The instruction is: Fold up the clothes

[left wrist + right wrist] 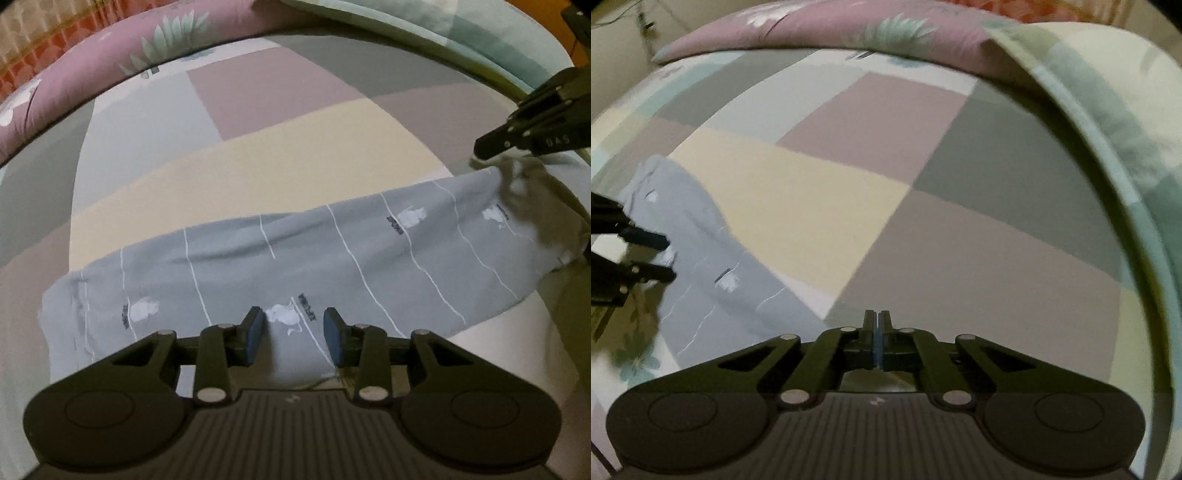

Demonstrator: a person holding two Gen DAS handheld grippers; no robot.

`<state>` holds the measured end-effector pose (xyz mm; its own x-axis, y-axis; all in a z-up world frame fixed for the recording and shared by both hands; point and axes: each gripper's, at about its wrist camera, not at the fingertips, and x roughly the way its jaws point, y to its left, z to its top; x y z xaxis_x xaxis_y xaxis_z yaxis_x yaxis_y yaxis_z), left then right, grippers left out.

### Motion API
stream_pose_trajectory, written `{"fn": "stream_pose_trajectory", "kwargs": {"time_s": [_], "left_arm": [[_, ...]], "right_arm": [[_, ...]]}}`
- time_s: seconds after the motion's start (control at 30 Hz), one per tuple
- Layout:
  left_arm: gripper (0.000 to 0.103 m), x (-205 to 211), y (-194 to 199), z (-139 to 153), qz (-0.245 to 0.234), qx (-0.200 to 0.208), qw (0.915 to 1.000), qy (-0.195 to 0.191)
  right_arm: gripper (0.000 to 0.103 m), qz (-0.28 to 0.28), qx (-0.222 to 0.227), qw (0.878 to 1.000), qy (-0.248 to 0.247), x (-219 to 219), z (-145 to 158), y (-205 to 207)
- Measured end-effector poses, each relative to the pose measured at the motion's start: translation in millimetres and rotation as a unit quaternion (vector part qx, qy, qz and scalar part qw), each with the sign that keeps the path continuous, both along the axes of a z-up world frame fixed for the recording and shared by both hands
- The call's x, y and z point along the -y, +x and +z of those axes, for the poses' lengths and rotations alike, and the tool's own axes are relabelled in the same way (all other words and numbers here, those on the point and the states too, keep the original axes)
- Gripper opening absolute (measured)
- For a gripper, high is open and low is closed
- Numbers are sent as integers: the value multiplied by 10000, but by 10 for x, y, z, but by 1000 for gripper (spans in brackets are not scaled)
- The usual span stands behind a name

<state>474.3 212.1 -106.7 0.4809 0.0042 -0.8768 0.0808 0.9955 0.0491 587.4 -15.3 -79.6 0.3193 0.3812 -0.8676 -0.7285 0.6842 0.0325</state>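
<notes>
Nearest, left gripper [294, 325] spread apart, blue pads [255, 334] hovering over the long grey garment with thin white lines and small white prints [295, 258], nothing pinched. Right gripper [875, 320] pressed together, empty, beside the garment's far end. Underneath, pastel patchwork bedsheet [923, 240]. Farther back, pink leaf-printed pillow [92, 74].
</notes>
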Motion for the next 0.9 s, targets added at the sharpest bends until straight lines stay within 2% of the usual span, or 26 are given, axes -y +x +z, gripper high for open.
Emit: {"fn": "stream_pose_trajectory", "kwargs": {"time_s": [0.1, 0.13, 0.33, 0.43, 0.5, 0.63, 0.8, 0.9], "left_arm": [[36, -73, 4, 8, 179, -4, 9997, -172], [32, -75, 3, 30, 239, -2, 9995, -215], [33, -26, 288, 311, 142, 680, 9946, -771], [33, 86, 582, 294, 17, 752, 9941, -779], [33, 182, 772, 262, -81, 687, 9952, -690], [33, 278, 1146, 96, -81, 232, 9988, -413], [34, 422, 1032, 4, -611, -130, 9977, -272], [34, 441, 796, 33, -692, -48, 9973, -242]], "right_arm": [[1, 375, 21, 9993, 41, -48, -17, -144], [1, 476, 14, 9989, 46, -60, -28, -192], [1, 1085, 239, 9938, -68, -157, -52, -470], [1, 1196, 449, 9917, -110, -187, -14, -480], [2, 1023, 528, 9932, -166, -180, 0, -356], [2, 490, 165, 9972, -539, -155, -112, -26], [2, 659, -52, 9974, -286, -112, -48, -153], [2, 864, -86, 9960, -209, -114, -43, -298]]}}
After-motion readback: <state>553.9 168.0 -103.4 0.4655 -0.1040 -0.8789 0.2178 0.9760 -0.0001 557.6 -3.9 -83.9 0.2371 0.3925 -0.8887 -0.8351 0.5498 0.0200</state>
